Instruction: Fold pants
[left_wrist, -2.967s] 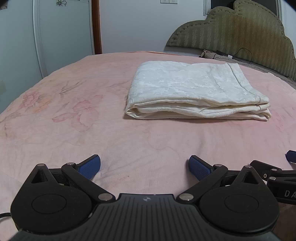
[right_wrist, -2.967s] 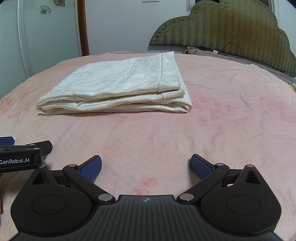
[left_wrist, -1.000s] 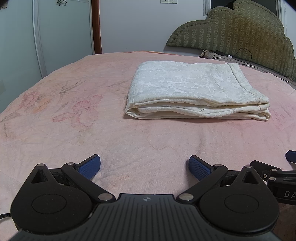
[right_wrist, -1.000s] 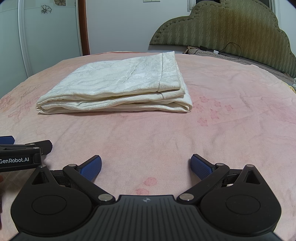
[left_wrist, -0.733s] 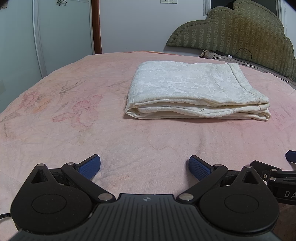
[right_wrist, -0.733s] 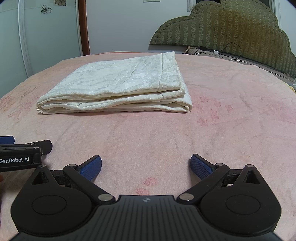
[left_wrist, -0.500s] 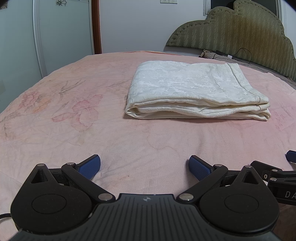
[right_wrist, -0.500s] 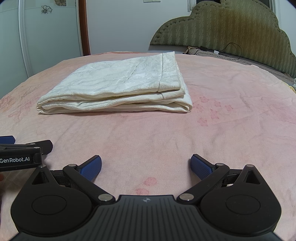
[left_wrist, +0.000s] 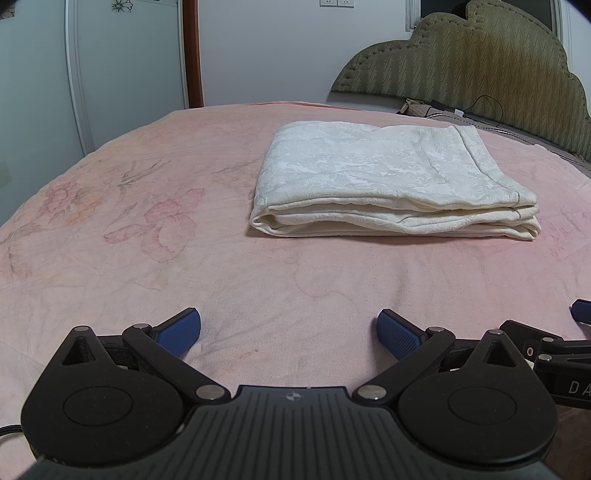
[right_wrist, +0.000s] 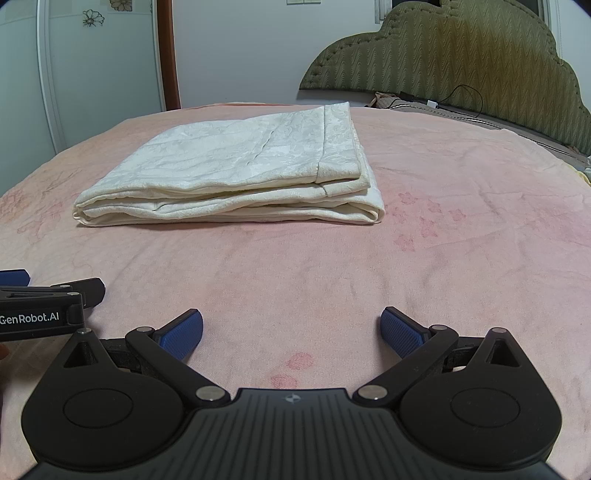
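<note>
The cream-white pants lie folded into a flat rectangular stack on the pink bedspread. They also show in the right wrist view, left of centre. My left gripper is open and empty, low over the bedspread, well short of the pants. My right gripper is open and empty, also short of the pants. Each gripper's body shows at the edge of the other's view.
A green padded headboard stands at the back right with a dark cable and a small item at its foot. A white wardrobe door and a brown door frame stand beyond the bed's far left edge.
</note>
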